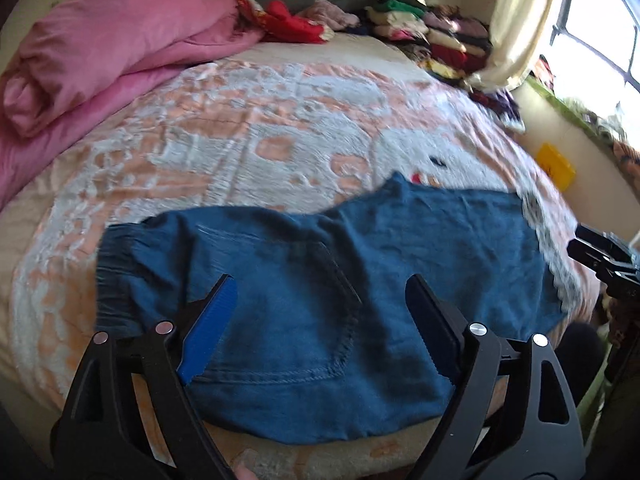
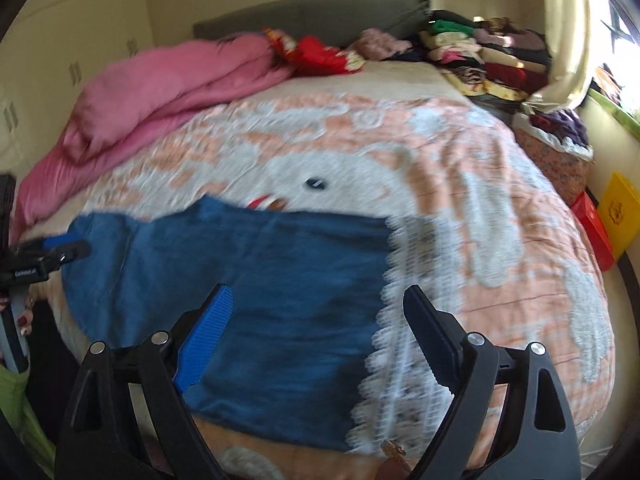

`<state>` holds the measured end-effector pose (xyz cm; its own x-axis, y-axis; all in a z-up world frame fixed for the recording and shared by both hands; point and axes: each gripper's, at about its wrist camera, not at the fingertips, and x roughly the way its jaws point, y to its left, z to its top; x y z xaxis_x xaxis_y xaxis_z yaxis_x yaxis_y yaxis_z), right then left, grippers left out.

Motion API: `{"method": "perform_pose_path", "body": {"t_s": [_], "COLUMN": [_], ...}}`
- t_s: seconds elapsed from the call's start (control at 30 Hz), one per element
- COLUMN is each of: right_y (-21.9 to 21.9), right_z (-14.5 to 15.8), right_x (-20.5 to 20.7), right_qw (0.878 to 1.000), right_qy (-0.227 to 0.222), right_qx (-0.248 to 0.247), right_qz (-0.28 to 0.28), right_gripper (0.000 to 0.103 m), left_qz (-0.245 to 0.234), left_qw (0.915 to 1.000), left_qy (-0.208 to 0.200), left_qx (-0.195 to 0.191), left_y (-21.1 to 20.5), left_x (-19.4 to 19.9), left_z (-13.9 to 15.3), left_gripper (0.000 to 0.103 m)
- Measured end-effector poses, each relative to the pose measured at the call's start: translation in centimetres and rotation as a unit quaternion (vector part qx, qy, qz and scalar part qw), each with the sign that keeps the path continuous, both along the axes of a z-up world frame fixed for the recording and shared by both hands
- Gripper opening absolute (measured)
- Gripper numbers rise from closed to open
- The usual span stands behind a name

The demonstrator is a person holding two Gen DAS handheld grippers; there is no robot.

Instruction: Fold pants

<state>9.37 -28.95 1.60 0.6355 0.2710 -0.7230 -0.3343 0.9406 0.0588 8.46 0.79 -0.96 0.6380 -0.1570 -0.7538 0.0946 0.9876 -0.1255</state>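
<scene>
Blue denim pants (image 1: 312, 280) lie flat on the bed near its front edge, waistband at the left, back pocket facing up, white lace trim at the right end. My left gripper (image 1: 320, 292) is open and empty, hovering over the pocket area. In the right wrist view the pants (image 2: 260, 280) show with the lace hem (image 2: 384, 320). My right gripper (image 2: 318, 300) is open and empty above the lace end. The left gripper also shows at the left edge of the right wrist view (image 2: 60, 252), and the right gripper shows at the right edge of the left wrist view (image 1: 600, 256).
The bed has a peach and white blanket (image 1: 260, 140). A pink quilt (image 1: 100, 60) lies at the back left. Stacks of folded clothes (image 1: 440, 36) sit at the back right by the curtain (image 1: 520, 24). A yellow box (image 2: 618, 212) stands on the floor at the right.
</scene>
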Motion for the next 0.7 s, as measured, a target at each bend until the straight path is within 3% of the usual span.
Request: {"method": "perform_pose_path", "body": {"t_s": [0.17,0.27,0.37,0.57,0.7], "right_y": [1.2,-0.4,-3.0,-3.2,-3.5], "right_z": [-3.1,-4.8,-6.3,-6.3,-4.0], "right_x": [-0.4,0.2,0.5,0.2,-0.7], "right_qw": [0.998,0.993,0.987,0.989,0.994], "right_qy": [0.06,0.101,0.129,0.122,0.087], "right_qx": [-0.036,-0.059,-0.065,-0.055,-0.02], "right_qz": [-0.001,-0.035,-0.072,-0.07,-0.069], "right_gripper": [0.087,0.087,0.087,0.087,0.087], "left_qz": [0.013,0.025,0.026,0.028,0.026], "left_qw": [0.9972,0.9962,0.997,0.9975,0.9979], "left_qy": [0.054,0.078,0.073,0.058,0.045], "left_qx": [0.05,0.031,0.007,-0.029,-0.037], "left_y": [-0.3,1.1,2.3,2.8,2.6], "left_x": [0.7,0.6,0.2,-0.5,-0.9], "left_z": [-3.2,-4.9,-5.4,-4.6,-3.0], "left_gripper": [0.081,0.081,0.081,0.081,0.086]}}
